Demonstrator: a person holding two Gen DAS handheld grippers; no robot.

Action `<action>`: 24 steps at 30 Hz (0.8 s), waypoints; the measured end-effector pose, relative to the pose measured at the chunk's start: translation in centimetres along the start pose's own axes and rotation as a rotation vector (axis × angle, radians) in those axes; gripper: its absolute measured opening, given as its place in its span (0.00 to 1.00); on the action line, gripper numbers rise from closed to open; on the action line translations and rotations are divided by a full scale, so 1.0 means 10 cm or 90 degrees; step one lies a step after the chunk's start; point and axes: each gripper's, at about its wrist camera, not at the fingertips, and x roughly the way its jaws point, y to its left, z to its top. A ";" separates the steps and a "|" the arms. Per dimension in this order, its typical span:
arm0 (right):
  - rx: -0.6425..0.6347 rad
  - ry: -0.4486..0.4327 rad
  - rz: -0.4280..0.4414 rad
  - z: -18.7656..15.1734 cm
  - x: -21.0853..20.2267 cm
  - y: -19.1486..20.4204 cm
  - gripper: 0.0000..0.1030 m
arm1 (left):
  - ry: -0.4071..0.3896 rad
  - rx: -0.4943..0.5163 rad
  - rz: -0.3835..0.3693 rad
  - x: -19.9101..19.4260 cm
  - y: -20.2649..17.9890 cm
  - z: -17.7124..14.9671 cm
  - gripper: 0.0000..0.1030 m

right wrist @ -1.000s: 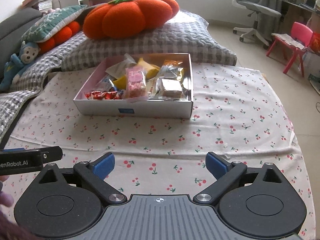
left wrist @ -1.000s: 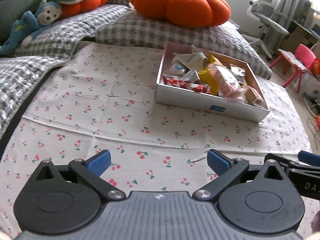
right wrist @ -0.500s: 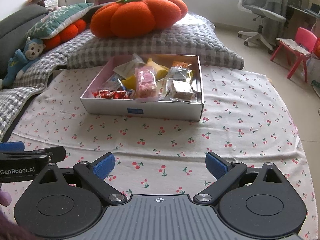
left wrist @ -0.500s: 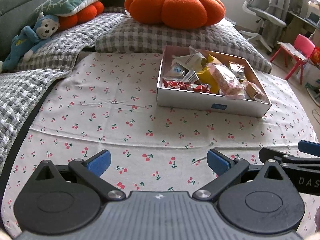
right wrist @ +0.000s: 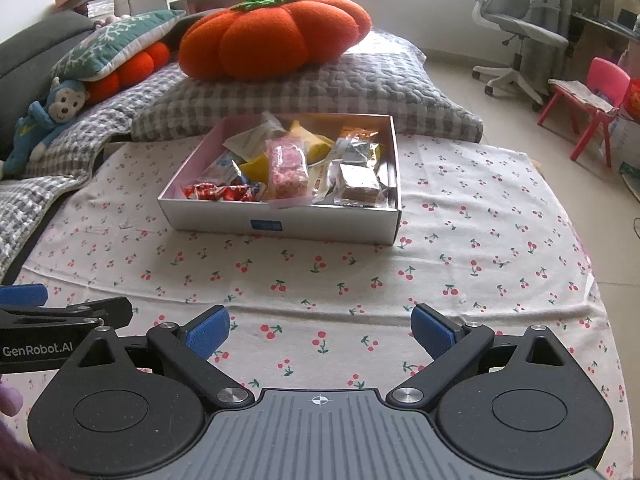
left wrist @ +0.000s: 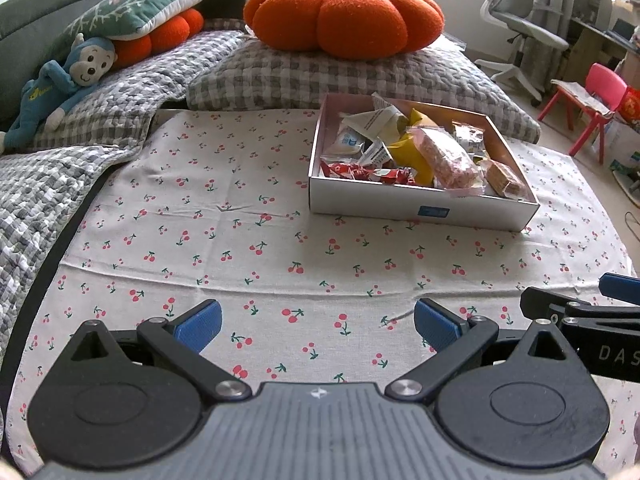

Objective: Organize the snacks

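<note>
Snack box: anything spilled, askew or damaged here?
Nothing stands out. The snack box sits flat on the cherry-print cloth, packets piled loosely inside, none on the cloth. Left gripper and right gripper are open and empty.

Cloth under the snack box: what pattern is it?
Small red cherries on the white cloth; right wrist view shows it best.

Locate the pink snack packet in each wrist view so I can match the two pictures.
Left wrist: the pink snack packet lies right of centre, in the near right part of the white box.
Right wrist: the pink snack packet lies just left of centre, in the middle of the white box.
Shared landmark: the orange pumpkin cushion on the checked pillow behind the box.
</note>
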 end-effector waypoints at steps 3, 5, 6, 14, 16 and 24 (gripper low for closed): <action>0.002 -0.002 0.000 0.00 0.00 0.00 0.96 | -0.001 0.002 0.003 0.00 -0.01 0.00 1.00; 0.004 -0.004 0.001 0.00 -0.01 0.00 0.96 | -0.002 0.003 0.002 -0.01 -0.01 0.00 1.00; 0.005 -0.005 0.002 0.00 -0.01 -0.01 0.96 | -0.002 0.004 0.001 -0.01 -0.01 0.00 1.00; 0.006 -0.007 0.003 0.00 -0.01 -0.01 0.96 | -0.008 0.005 0.002 -0.03 -0.01 0.01 1.00; 0.005 -0.006 0.003 0.00 0.00 0.00 0.96 | -0.008 0.005 0.002 -0.03 -0.01 0.01 1.00; 0.002 -0.008 0.008 0.00 -0.01 0.01 0.96 | -0.009 0.008 0.002 -0.04 -0.02 0.00 1.00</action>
